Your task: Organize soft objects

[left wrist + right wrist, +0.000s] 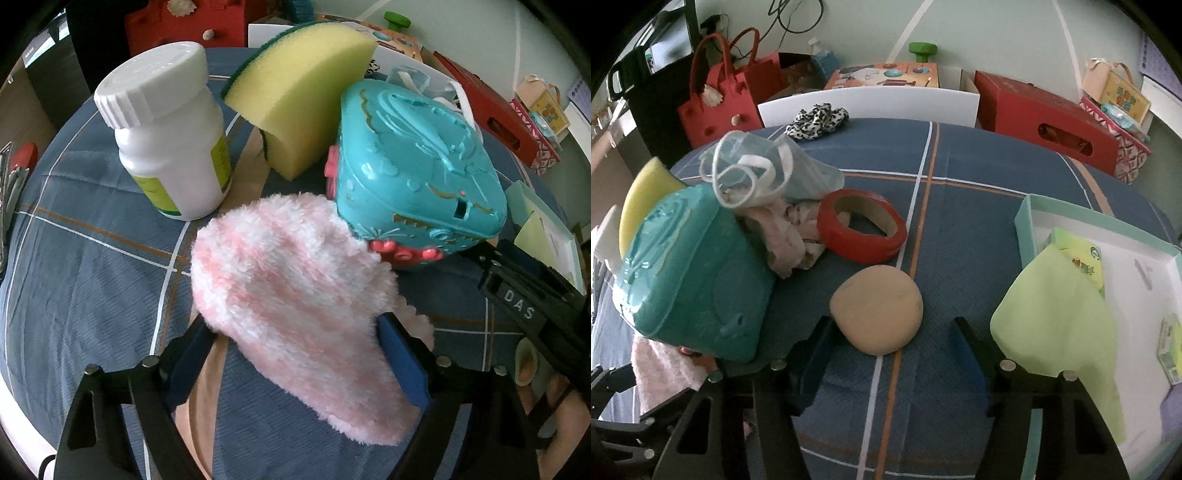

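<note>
The left claw (295, 354) grips a fluffy pink-and-white striped sock (291, 295), its blue-padded fingers (404, 365) pressed against both sides of the fabric, which stretches forward from between them over the blue plaid cloth-covered desk (92, 266). Ahead of this claw and to its left stands a white plastic bottle with a ribbed screw cap and a yellow-green label (170, 136); straight ahead, behind the sock's tip, a yellow sponge with a dark green scouring layer (299, 99) stands on edge. Ahead and to the right, touching the sock, lies a turquoise plastic toy case with pink knobs (417, 166). The right claw (890, 354) is open, holding nothing, its fingers spread wide on either side of a beige rounded foam pad (877, 310) that lies on the desk just ahead between them. Further ahead and slightly left sits a red roll of tape (862, 229), and beside it a crumpled pale pink cloth (786, 236) under a light blue face mask with white loops (768, 170). To the right of this claw, a light green cloth (1056, 321) drapes over the rim of a shallow teal-edged box (1021, 229). Far ahead, a leopard-print scrunchie (816, 122) lies at the desk's far edge.
</note>
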The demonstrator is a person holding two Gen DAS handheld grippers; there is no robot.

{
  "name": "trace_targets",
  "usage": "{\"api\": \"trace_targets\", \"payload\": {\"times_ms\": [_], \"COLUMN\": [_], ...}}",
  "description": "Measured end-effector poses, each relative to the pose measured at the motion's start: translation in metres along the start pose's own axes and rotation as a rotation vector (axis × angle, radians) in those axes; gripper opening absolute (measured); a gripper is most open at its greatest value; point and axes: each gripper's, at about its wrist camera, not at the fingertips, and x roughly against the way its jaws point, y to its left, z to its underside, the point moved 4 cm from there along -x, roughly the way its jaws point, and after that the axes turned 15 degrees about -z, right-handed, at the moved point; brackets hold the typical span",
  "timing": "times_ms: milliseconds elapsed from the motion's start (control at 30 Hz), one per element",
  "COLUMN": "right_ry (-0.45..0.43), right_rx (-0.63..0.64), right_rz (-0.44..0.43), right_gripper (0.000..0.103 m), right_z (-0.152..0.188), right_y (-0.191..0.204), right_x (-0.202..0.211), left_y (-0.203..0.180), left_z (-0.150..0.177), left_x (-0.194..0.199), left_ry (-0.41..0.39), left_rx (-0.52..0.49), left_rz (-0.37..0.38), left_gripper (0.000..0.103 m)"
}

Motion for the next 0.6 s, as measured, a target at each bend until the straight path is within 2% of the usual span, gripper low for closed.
{"api": "trace_targets", "payload": {"times_ms": [100, 167, 467, 533, 600], "right_ry": [-0.005, -0.011, -0.03, -0.031, -0.036], "right_rx": [0.021, 0.032, 0.029, 0.03, 0.028], "right_rz": [0.013, 0.008, -0.003, -0.003, -0.009], "right_gripper": [0.063, 0.052, 0.049, 0.048, 0.048], "right_z": [0.0, 0.0, 0.003, 0.003, 0.003], "right_y": [0.002, 0.005, 0.005, 0.005, 0.005], "right_x": [-0.002, -0.001, -0.001, -0.001, 0.001], "left_y": [-0.004, -0.004, -0.01, -0.012, -0.014], "left_z": [-0.002, -0.001, -0.002, -0.002, -0.002], "left_x": [0.003, 0.003, 0.013, 0.016, 0.017], "left_ry": [-0.003, -0.004, -0.006, -0.006, 0.001], "left_rx": [-0.008, -0.011, -0.016, -0.011, -0.004], "left_rz": [0.0, 0.009, 0.052, 0.075, 0.111], "left_gripper": [0.086, 0.08, 0.06, 0.044, 0.033]}}
